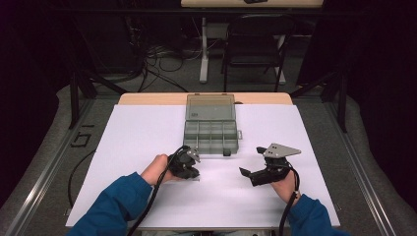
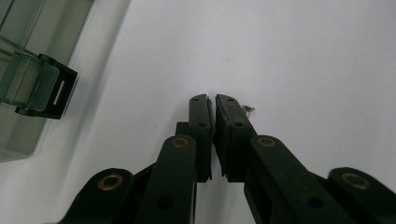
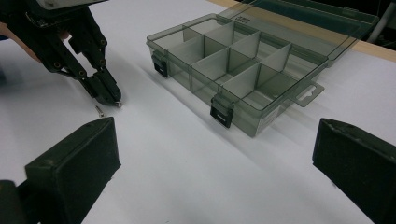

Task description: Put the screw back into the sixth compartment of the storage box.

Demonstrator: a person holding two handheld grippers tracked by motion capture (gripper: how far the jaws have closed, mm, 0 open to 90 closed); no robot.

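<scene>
A tiny screw (image 2: 250, 110) lies on the white sheet right beside the tip of one pad of my left gripper (image 2: 212, 100). That gripper's jaws stand together with only a thin slit between them, and I see nothing in it. From the right gripper view, the left gripper (image 3: 112, 99) points down at the sheet with the screw (image 3: 99, 110) lying just off its tip. A clear grey compartment box (image 1: 211, 132) stands behind with its lid open. My right gripper (image 1: 252, 161) rests to the right, jaws wide open and empty, facing the box (image 3: 187, 58).
The box's black latch (image 2: 44, 86) is at the left of the left gripper view. A white sheet (image 1: 142, 137) covers the table. Its wooden far edge (image 1: 147, 98) shows behind. Beyond the table are a chair (image 1: 255, 44) and floor cables (image 1: 162, 64).
</scene>
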